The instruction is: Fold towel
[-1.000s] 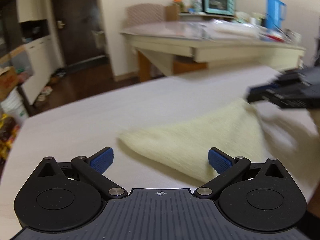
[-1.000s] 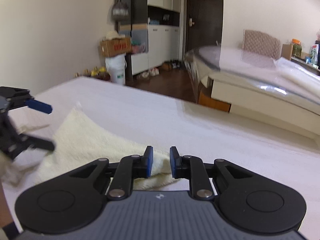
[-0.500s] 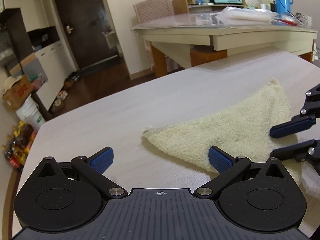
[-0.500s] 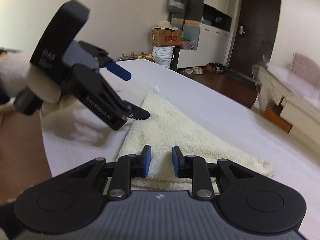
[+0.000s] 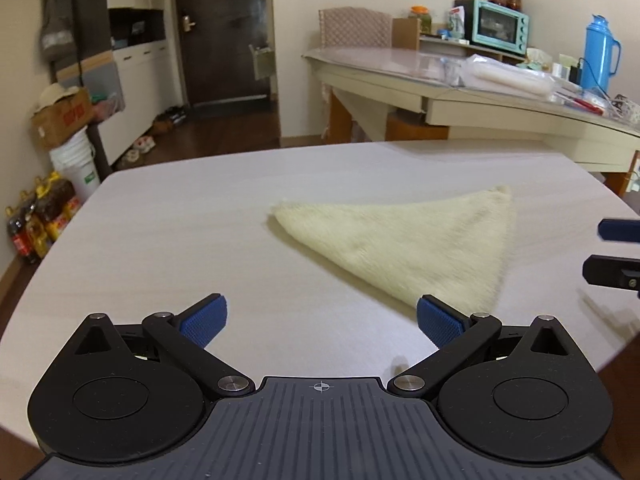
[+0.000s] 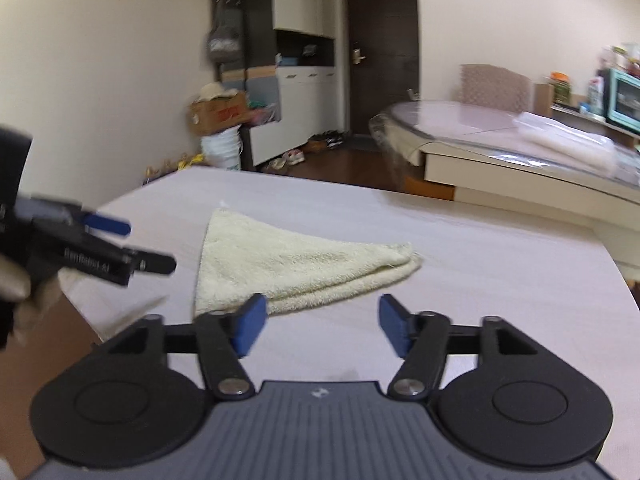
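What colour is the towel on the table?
Pale cream-yellow, plain; the towel shows best in the right wrist view.

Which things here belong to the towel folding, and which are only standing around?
Job: towel, folded into a triangle on the table; left gripper and right gripper, both open.

Around: toaster oven, blue thermos, cardboard box, white bucket.

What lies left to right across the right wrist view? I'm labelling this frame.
left gripper → cardboard box on the white bucket → towel → dark door → glass-topped table → teal oven
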The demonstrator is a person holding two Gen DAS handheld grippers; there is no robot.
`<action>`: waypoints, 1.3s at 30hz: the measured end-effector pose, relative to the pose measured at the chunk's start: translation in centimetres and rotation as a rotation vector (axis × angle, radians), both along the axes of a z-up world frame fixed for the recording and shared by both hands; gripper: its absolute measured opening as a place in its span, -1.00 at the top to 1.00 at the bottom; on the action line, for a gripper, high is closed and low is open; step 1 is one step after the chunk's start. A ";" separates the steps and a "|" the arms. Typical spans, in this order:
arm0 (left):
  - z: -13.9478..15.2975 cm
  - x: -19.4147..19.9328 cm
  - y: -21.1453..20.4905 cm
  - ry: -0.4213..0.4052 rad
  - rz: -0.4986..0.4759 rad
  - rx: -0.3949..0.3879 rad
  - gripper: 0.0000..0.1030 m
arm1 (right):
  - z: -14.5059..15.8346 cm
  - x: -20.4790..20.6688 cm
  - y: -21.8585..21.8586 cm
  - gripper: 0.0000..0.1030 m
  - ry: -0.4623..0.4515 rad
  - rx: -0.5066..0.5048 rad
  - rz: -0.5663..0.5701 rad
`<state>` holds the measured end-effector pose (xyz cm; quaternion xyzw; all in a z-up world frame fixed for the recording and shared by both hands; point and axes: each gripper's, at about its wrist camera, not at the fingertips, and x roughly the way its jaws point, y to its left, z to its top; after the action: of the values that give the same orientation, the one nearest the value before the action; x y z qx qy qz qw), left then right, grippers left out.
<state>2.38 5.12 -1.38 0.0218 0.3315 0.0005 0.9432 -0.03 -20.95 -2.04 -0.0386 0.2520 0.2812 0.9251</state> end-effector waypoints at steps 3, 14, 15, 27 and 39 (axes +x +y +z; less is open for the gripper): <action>0.3 -1.6 -0.2 -0.010 0.010 0.005 -1.00 | 0.3 -1.1 -0.3 -0.68 0.004 0.003 -0.015; 0.8 -4.2 -1.7 0.017 0.036 0.055 -1.00 | 0.6 -4.1 0.3 -0.76 -0.023 0.014 -0.032; 0.8 -4.3 -1.8 0.015 0.035 0.053 -1.00 | 0.6 -4.2 0.2 -0.76 -0.018 0.015 -0.032; 1.1 -4.2 -1.9 0.000 0.036 0.050 -1.00 | 0.4 -3.7 0.2 -0.75 -0.006 0.024 -0.043; 1.3 -1.9 -0.6 -0.013 0.046 0.049 -1.00 | 1.5 1.7 1.4 -0.61 -0.035 -0.020 -0.031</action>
<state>0.53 4.56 -0.03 0.0375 0.3259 0.0303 0.9442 1.66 -19.52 -0.55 -0.0488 0.2392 0.2636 0.9332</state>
